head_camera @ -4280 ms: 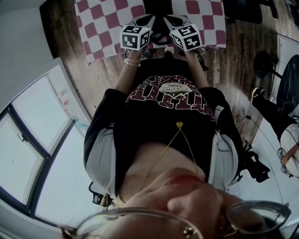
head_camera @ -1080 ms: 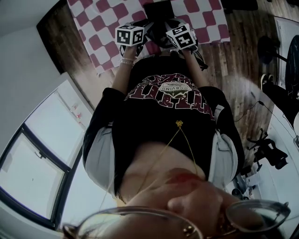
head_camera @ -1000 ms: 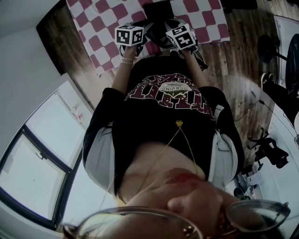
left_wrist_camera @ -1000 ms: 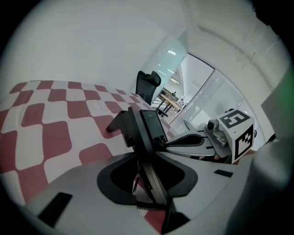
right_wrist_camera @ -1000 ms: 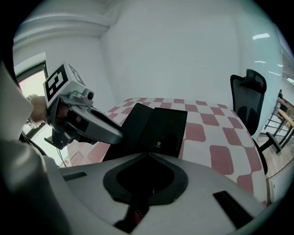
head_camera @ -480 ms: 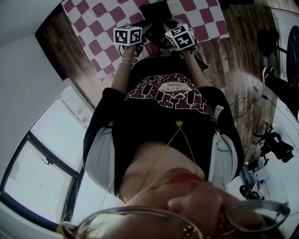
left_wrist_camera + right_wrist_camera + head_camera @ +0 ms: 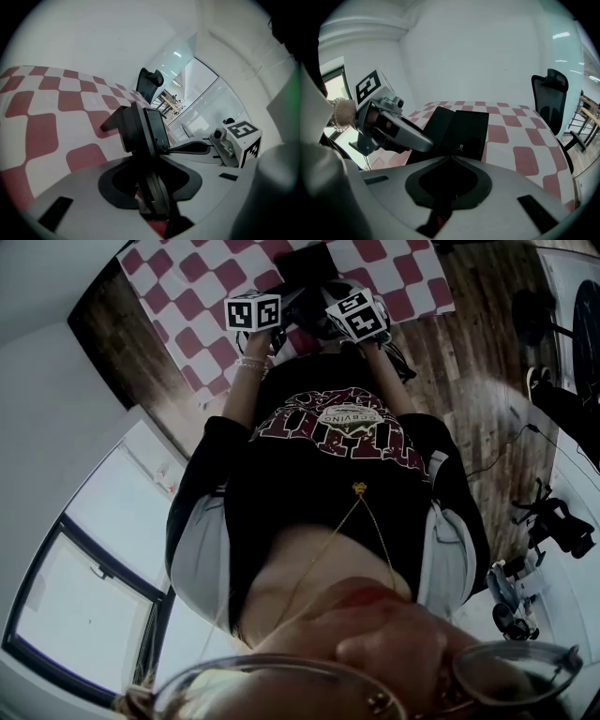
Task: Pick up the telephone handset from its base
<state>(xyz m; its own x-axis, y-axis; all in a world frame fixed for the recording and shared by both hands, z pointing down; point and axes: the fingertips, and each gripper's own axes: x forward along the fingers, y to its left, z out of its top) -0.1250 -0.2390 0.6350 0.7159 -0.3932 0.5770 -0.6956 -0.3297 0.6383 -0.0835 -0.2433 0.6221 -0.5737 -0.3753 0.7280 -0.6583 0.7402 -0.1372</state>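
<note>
A black telephone [image 7: 466,126] lies on the red-and-white checked tablecloth [image 7: 187,296], with its handset [image 7: 439,123] along its left side. In the left gripper view the black handset [image 7: 140,133] runs between the jaws of my left gripper [image 7: 147,159]. Those jaws are opening and stand close at each side of it. My right gripper [image 7: 451,158] hovers just in front of the telephone, shut and empty. In the head view both grippers, left [image 7: 286,298] and right [image 7: 326,296], meet over the telephone [image 7: 305,268] at the table's near edge.
A black office chair [image 7: 551,93] stands beyond the table's far right corner. Wooden floor [image 7: 478,381] surrounds the table, with a white wall and a window [image 7: 84,615] to the left. The person's torso fills the middle of the head view.
The head view has swung, so table and floor have shifted in the picture. Both grippers stay at the telephone; the left marker cube has rolled slightly.
</note>
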